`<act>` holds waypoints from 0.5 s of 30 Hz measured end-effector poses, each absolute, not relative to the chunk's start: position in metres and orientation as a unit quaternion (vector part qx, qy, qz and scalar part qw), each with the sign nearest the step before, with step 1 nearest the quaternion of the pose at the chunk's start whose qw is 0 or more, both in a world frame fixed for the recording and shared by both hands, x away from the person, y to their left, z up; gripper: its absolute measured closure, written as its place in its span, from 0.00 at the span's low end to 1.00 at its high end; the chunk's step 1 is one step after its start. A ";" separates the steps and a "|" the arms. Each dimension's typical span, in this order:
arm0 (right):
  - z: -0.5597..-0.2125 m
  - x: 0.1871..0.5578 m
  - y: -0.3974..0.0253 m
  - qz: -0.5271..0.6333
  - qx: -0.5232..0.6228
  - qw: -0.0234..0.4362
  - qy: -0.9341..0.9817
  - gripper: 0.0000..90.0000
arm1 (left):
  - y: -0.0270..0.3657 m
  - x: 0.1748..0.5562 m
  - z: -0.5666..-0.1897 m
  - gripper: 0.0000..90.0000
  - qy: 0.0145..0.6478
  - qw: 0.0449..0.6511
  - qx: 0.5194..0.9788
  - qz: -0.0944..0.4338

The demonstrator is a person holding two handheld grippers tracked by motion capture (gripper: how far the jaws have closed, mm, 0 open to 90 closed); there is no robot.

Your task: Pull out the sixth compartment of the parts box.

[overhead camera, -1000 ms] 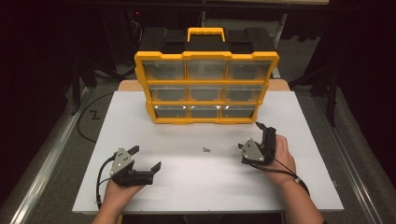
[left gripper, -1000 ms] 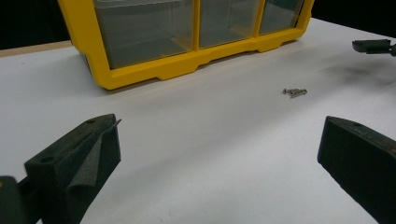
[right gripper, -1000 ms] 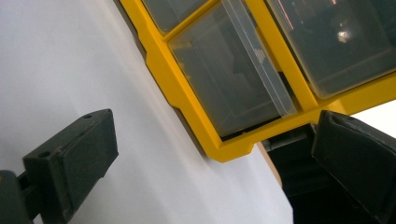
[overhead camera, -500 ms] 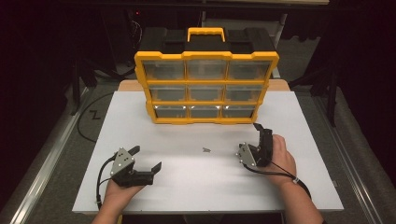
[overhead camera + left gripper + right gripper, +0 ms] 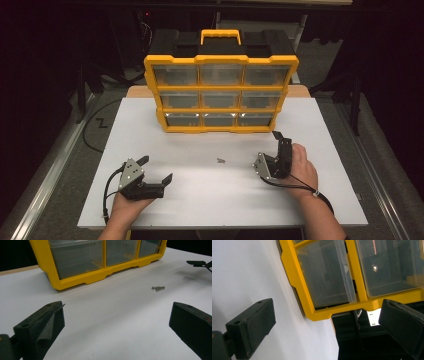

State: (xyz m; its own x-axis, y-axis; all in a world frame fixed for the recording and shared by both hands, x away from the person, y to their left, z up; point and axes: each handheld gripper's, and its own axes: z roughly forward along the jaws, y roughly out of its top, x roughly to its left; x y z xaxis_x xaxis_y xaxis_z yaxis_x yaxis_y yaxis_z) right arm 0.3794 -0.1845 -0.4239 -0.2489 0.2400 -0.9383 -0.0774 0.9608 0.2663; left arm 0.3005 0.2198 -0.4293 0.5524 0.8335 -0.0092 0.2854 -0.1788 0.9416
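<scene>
A yellow organizer [image 5: 221,94] with nine clear drawers and a black top stands upright at the back of the white table [image 5: 320,130]. A small cluster of screws [image 5: 220,160] lies on the table in front of it, between my two grippers. My left gripper [image 5: 157,168] rests at the front left, open and with nothing in it, and faces the screws [image 5: 158,287] and the organizer's bottom row [image 5: 100,277]. At the front right my right gripper [image 5: 269,147] is rolled on its side, open and with nothing between its jaws. It looks at the organizer's lower drawers [image 5: 324,275].
Wide bare table surface lies between the organizer and the front edge. A black cable [image 5: 97,125] lies on the floor to the left. In the left gripper view, a jaw of the right gripper [image 5: 200,263] shows at the far right.
The right gripper has shifted slightly toward the person and rolled a little more onto its side. The left gripper and the screws have not moved.
</scene>
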 end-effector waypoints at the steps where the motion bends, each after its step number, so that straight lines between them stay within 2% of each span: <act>1: -0.424 0.378 -0.184 0.126 0.055 0.613 0.778 0.02 | 0.220 0.300 -0.429 0.01 0.387 0.509 0.720 0.270; 15: -0.413 0.375 -0.169 0.120 0.051 0.617 0.777 0.03 | 0.219 0.299 -0.428 0.01 0.391 0.496 0.722 0.282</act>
State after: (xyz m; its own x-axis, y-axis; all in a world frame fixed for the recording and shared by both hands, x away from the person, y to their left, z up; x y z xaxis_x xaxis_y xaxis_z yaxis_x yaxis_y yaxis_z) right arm 0.3754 -0.1694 -0.4134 -0.2347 0.2263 -0.9454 -0.0694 0.9661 0.2485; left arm 0.2990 0.2193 -0.4278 0.5352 0.8445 0.0184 0.2858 -0.2015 0.9369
